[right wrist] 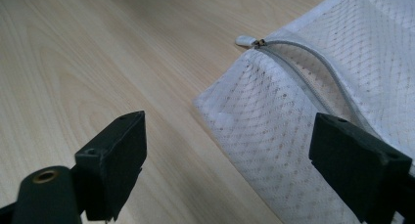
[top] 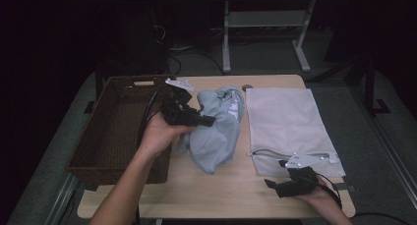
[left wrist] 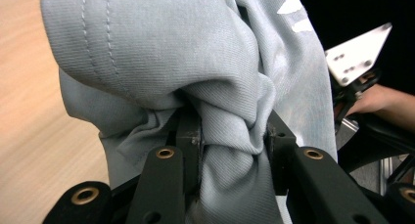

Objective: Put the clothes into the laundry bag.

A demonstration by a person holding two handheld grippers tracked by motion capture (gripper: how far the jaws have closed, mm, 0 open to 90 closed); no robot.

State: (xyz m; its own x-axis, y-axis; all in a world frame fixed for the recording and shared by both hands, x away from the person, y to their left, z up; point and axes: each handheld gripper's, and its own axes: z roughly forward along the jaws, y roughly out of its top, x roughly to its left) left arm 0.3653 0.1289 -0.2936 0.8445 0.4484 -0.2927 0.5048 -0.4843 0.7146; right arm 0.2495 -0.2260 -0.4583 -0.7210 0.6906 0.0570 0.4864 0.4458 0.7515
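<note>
The grey garment [top: 216, 129] hangs bunched from the left gripper [top: 205, 121], lifted above the wooden table [top: 206, 190], with its lower folds drooping toward the tabletop below the jaws. In the left gripper view the jaws are clamped on a twisted fold of the garment [left wrist: 230, 136], cloth pressed between both pads.

To the right of that gripper, well apart from it, the white mesh laundry bag [top: 287, 126] lies flat. Its long axis runs away from the person; its zippered mouth is at the near end, just ahead of the right gripper [top: 275, 184]. The right gripper's jaws stand wide apart and hold nothing. In the right gripper view the bag corner [right wrist: 274, 131] lies between and ahead of the jaws, with the zipper pull [right wrist: 247, 40] farther off beyond it.

Judgement: the right gripper is the nearer one to the bag mouth and is placed to take hold of its edge; the garment must travel rightward and toward the person to reach that opening.

A brown wicker basket [top: 115, 131] sits just left of the left gripper.
</note>
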